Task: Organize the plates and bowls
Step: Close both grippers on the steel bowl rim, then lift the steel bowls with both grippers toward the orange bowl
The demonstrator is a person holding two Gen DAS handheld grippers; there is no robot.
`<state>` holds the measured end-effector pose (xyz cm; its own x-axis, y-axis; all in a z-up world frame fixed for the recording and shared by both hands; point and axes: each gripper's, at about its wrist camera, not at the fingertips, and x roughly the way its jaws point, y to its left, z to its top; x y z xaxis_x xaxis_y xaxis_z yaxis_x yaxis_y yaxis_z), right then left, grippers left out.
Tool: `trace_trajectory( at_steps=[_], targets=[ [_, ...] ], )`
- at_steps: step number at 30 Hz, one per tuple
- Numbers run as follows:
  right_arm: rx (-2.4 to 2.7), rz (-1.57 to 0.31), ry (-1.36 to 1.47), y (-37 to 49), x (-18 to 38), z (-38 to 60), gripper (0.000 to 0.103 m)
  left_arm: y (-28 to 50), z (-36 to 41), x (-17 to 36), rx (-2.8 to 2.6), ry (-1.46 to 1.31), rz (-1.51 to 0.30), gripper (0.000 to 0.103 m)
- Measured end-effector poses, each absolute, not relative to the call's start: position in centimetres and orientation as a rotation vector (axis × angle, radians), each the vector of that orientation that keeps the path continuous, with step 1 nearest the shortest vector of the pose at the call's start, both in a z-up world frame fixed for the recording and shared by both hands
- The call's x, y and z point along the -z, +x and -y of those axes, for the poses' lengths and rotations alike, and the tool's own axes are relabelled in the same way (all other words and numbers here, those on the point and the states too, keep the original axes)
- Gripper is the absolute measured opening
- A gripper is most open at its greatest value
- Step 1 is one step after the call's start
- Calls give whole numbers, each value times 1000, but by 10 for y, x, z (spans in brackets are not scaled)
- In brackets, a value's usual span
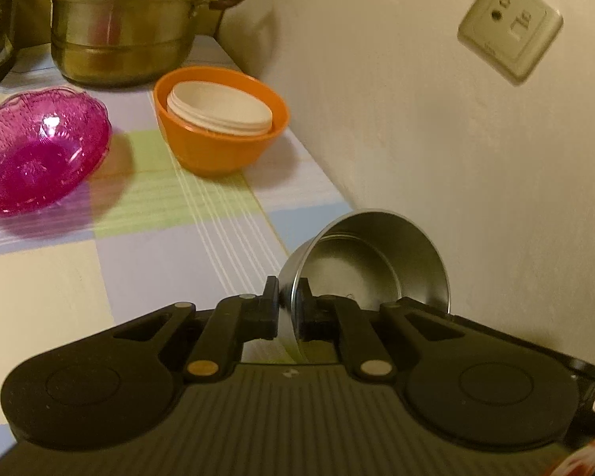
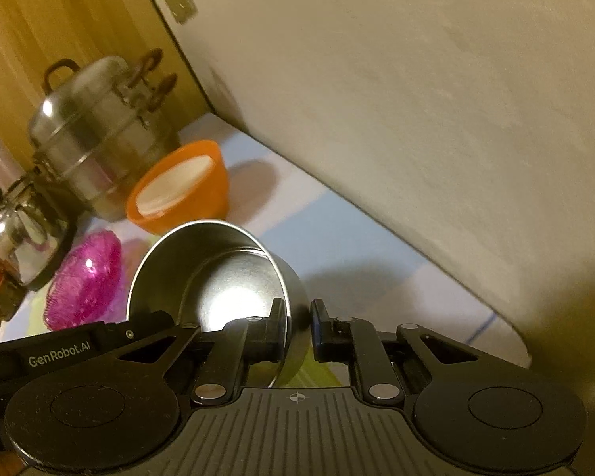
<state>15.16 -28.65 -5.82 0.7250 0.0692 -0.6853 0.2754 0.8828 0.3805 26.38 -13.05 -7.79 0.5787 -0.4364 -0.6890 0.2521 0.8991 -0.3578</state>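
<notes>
Steel bowl (image 1: 377, 261) hangs tilted above the checked tablecloth (image 1: 59, 277) close to the wall (image 1: 416, 119), pinched at opposite sides of its rim: the left gripper (image 1: 288, 297) clamps one side, the right gripper (image 2: 297, 317) the other. Behind it sits an orange bowl (image 1: 218, 150) holding stacked white dishes (image 1: 222, 109), with a pink glass bowl (image 1: 35, 150) beside it and a steamer pot (image 1: 123, 31) behind.

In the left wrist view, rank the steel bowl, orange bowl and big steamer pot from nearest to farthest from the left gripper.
1. steel bowl: its rim is clamped in the left gripper, by the wall.
2. orange bowl: farther up the table, holding white dishes.
3. steamer pot: at the far end, behind the orange bowl.
</notes>
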Motion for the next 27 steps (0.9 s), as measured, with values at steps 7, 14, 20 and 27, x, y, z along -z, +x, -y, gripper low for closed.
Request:
trace_trajectory(
  at_steps=[7, 14, 20, 27],
  targets=[
    [95, -730, 462, 164, 46, 280, 13, 271, 126, 68, 394, -241, -835, 6],
    [70, -704, 434, 176, 34, 277, 13, 279, 121, 58, 379, -246, -803, 6],
    [49, -685, 413, 190, 26, 271, 12, 288, 113, 50, 362, -264, -778, 6],
    [33, -667, 397, 206, 19, 266, 12, 297, 106, 43, 343, -282, -758, 6]
  ],
)
